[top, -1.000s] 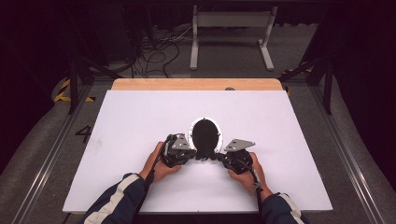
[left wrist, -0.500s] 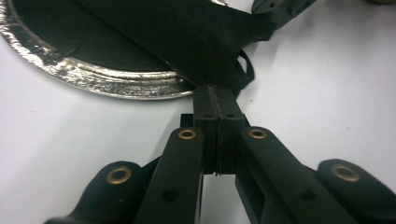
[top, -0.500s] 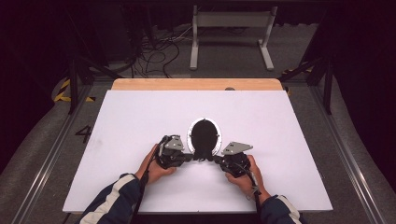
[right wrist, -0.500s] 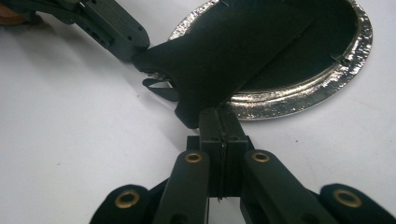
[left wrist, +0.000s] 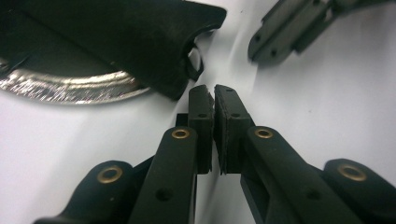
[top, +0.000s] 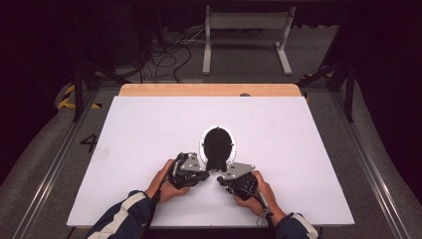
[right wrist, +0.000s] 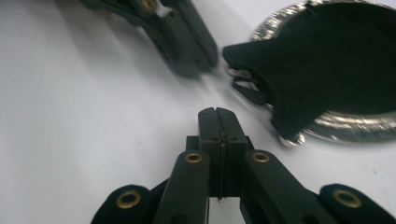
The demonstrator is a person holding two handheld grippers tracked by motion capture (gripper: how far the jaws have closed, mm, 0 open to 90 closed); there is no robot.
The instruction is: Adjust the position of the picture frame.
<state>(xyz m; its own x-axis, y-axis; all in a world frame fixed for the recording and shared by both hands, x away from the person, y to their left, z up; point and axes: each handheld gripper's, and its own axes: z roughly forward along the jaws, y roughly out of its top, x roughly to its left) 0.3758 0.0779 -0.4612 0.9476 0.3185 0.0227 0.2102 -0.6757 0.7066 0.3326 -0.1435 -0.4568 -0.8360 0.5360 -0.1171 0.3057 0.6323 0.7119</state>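
A black fabric piece [top: 217, 144] lies on a shiny silver plate [top: 202, 145] in the middle of the white table [top: 298, 149]. Its narrow end with a small loop [left wrist: 195, 70] hangs over the plate's near rim. My left gripper [top: 208, 173] rests low on the table just short of that end, with its jaws [left wrist: 214, 91] a hairline apart after just easing open, and nothing is between them. My right gripper [top: 221, 180] faces it from the other side, shut and empty [right wrist: 215, 111]. The fabric [right wrist: 336, 60] and plate rim [right wrist: 355, 128] lie ahead to its right.
A wooden strip [top: 209, 89] runs along the table's far edge. Beyond it are a white metal stand [top: 247, 30] and loose cables [top: 164, 59] on the floor. Metal rails [top: 54, 164] flank the table. Bare white surface spreads left and right of the hands.
Both hands have slid a little toward the near edge, and the two grippers now sit closer together under the fabric's narrow end. The fabric and plate have not moved.
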